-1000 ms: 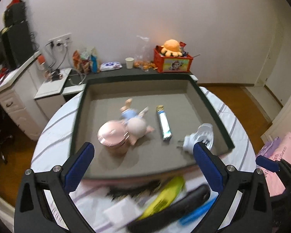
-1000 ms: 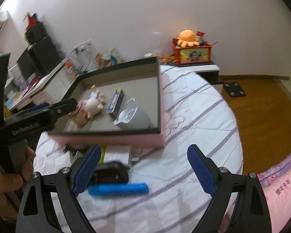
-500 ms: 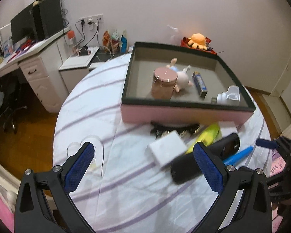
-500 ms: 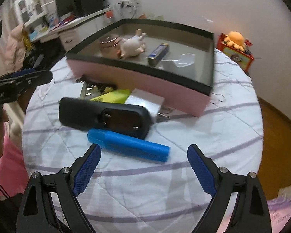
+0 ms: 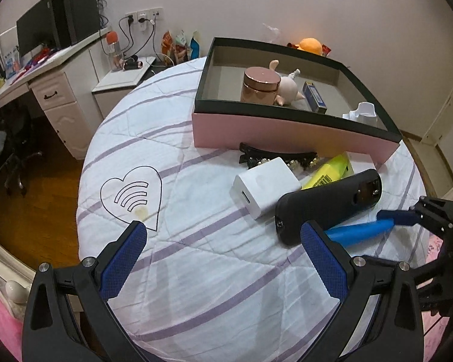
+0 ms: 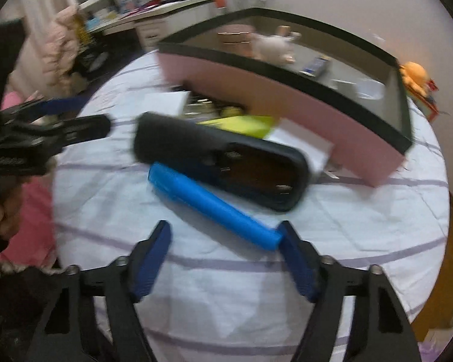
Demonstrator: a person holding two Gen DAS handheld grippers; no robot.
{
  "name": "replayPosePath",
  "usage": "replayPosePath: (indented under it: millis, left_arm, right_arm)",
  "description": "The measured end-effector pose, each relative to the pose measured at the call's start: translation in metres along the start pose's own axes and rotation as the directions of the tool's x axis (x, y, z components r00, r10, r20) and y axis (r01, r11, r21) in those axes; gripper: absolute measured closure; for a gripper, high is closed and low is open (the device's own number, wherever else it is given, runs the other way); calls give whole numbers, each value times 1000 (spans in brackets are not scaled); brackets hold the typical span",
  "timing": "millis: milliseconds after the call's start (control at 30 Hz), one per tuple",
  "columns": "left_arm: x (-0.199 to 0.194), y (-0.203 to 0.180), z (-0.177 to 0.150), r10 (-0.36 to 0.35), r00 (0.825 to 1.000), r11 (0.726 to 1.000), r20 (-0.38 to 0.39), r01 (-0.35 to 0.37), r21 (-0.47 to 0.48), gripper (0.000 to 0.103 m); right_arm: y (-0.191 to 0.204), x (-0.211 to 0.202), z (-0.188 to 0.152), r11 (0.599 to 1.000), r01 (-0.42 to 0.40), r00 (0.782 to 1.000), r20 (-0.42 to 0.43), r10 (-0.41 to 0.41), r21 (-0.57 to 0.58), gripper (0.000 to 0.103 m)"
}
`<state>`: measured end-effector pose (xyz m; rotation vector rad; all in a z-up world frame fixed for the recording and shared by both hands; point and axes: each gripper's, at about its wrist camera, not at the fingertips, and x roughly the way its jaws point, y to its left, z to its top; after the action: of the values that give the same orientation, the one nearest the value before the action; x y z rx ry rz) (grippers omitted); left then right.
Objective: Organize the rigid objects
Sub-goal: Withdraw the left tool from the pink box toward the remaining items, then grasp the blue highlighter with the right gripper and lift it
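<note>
We are seeing only a barcode on the yellow marker (image 5: 329, 172), the blue marker (image 6: 214, 205) lying on the striped round tabletop (image 5: 196, 271) beside a desk (image 5: 45, 69), left gripper (image 5: 223, 259) jaws open and empty, right gripper (image 6: 225, 259) jaws closing, gripping nothing.

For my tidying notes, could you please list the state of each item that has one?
Pink box with black rim: open, lidless.
Rose-gold lidded jar: upright in box, lid on.
Blue plastic marker: lying outside box.
Left hand-held gripper: open, empty.
Right hand-held gripper: closing, not yet gripping the marker.
</note>
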<state>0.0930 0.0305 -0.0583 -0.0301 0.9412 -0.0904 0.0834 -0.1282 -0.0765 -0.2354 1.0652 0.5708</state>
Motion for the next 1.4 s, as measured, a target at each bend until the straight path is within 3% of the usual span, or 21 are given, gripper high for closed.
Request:
replayPosePath:
  millis: [367,633,800,1000,1400]
  left_arm:
    - [-1,2,-1,0,1000,1000,1,0,-7,0]
    - [-3,2,0,5,1000,1000,13,-5,2,0]
    - [-6,6,1,7,1000,1000,16,-7,-8,0]
    - [-5,8,0,6,1000,1000,15,-6,-5,0]
    - [-13,7,9,-3,999,1000,46,3,4,0]
  right_arm:
    - [8,13,15,997,-36,999,-2,36,-65,40]
    - [26,13,13,997,-49,999,19,50,-61,62]
    - [30,8,4,996,-89,995,35,89,5,74]
    - [35,13,6,997,-79,997,11,79,5,74]
    - [30,-4,14,994,-68,995,84,61,89,76]
